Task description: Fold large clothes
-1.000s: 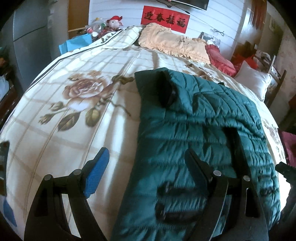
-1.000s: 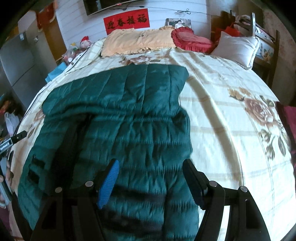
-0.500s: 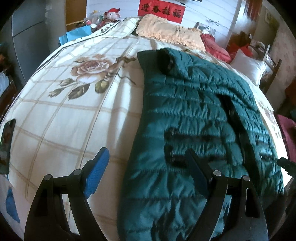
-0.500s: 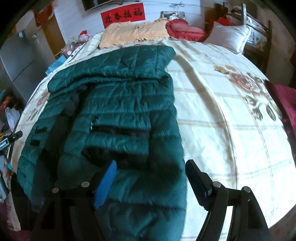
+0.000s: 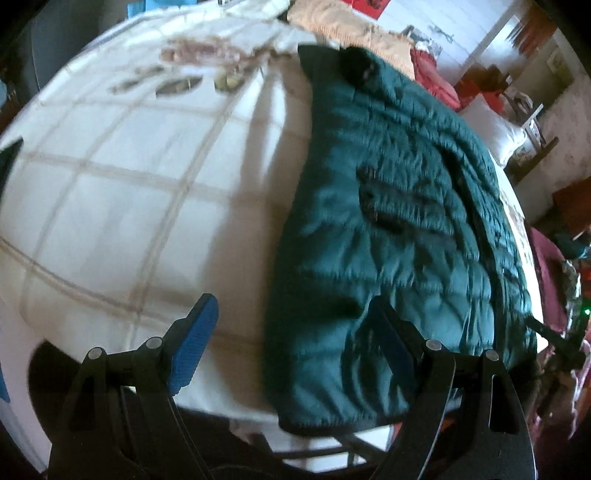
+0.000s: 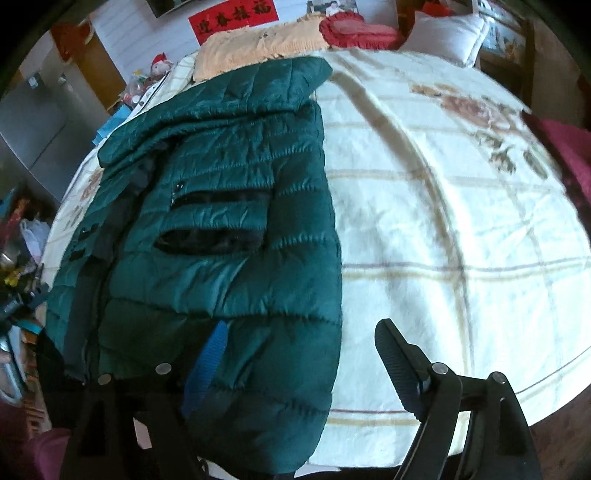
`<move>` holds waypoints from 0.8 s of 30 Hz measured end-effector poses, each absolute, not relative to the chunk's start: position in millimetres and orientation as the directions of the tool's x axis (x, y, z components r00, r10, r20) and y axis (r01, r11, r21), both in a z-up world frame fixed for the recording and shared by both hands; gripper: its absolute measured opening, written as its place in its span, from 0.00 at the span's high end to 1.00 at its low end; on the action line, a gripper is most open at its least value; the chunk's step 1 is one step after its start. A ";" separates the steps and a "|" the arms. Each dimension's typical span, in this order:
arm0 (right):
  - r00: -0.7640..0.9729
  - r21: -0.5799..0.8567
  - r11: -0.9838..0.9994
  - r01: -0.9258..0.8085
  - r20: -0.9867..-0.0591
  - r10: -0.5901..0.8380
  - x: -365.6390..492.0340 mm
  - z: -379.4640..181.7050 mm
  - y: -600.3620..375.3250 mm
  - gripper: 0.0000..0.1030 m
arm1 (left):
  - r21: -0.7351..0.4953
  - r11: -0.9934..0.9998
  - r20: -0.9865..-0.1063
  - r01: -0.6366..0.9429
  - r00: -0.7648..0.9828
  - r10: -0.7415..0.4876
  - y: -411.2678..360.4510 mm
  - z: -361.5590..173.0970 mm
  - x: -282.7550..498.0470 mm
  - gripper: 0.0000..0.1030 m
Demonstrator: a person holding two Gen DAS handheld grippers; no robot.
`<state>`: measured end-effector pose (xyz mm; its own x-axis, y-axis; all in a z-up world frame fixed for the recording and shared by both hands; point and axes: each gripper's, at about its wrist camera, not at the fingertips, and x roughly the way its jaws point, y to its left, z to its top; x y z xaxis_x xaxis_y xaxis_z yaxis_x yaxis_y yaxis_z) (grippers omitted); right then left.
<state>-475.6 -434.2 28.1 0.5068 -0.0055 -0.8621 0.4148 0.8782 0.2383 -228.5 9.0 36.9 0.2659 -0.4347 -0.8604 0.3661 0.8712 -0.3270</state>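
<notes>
The left hand-held gripper (image 5: pixel 295 332) is spread wide over the near hem of the green puffer jacket (image 5: pixel 399 221), pinching nothing. The right hand-held gripper (image 6: pixel 299 354), jaws just widening, hangs empty over that hem too. The jacket lies flat along the bed (image 6: pixel 443 221).

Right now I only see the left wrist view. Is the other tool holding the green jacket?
Observer: No. The right tool is open and its jaws have just been opening. It straddles the green puffer jacket's side edge near the hem.
Operator: What's beyond that edge?
Observer: Bare bedspread with a rose print.
Operator: And the far wall?
Observer: A red banner with dark characters.
</notes>
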 end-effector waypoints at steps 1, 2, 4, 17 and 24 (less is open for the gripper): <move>0.509 0.259 0.872 0.416 -0.861 0.013 -477.4 26.3 -435.0 0.22 | -0.339 0.866 -0.860 0.367 0.252 -0.444 9.8 35.4 -230.6 0.18; 0.509 0.268 0.869 0.416 -0.861 0.022 -478.8 24.9 -435.4 0.22 | -0.356 0.858 -0.857 0.370 0.238 -0.457 10.3 33.8 -233.2 0.18; 0.504 0.259 0.872 0.416 -0.863 0.016 -481.5 24.0 -436.0 0.22 | -0.369 0.852 -0.851 0.372 0.232 -0.470 10.9 32.0 -238.0 0.18; 0.500 0.357 0.864 0.354 -0.853 0.148 -485.7 16.4 -431.4 0.21 | -0.411 0.813 -0.832 0.413 0.195 -0.519 -0.9 32.3 -247.5 0.18; 0.521 0.404 0.870 0.283 -0.826 0.214 -480.5 14.7 -414.9 0.23 | -0.382 0.814 -0.849 0.438 0.183 -0.496 -4.6 32.8 -248.8 0.18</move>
